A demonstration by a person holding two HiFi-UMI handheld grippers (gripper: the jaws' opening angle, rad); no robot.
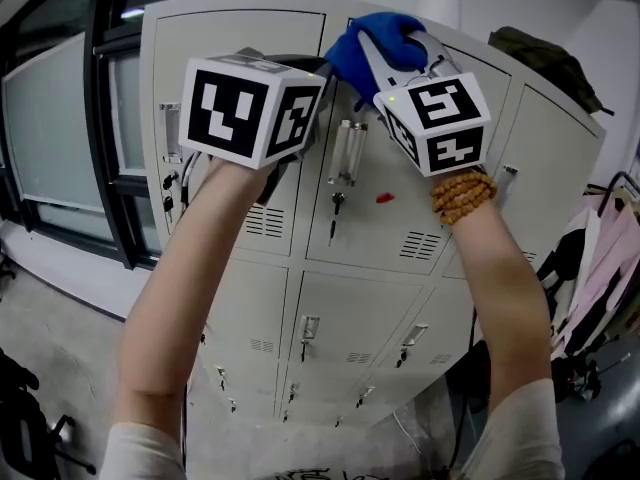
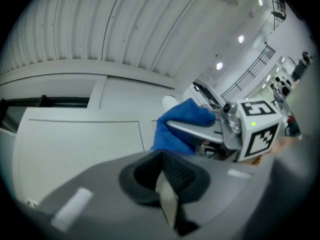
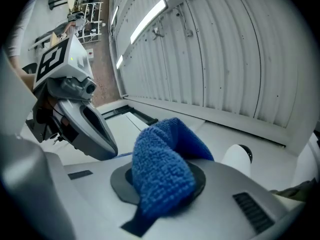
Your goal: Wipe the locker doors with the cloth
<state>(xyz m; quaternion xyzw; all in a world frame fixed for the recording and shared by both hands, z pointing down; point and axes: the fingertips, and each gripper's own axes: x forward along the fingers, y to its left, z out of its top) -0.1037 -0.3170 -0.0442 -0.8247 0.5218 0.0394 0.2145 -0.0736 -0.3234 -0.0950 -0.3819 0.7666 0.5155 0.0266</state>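
Head view: grey lockers beside dark window.

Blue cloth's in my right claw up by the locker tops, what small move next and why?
Probably lower the right claw and press the blue cloth flat against the top middle locker door. The claw is shut on the cloth, but it sits at the lockers' top edge, above the door face.
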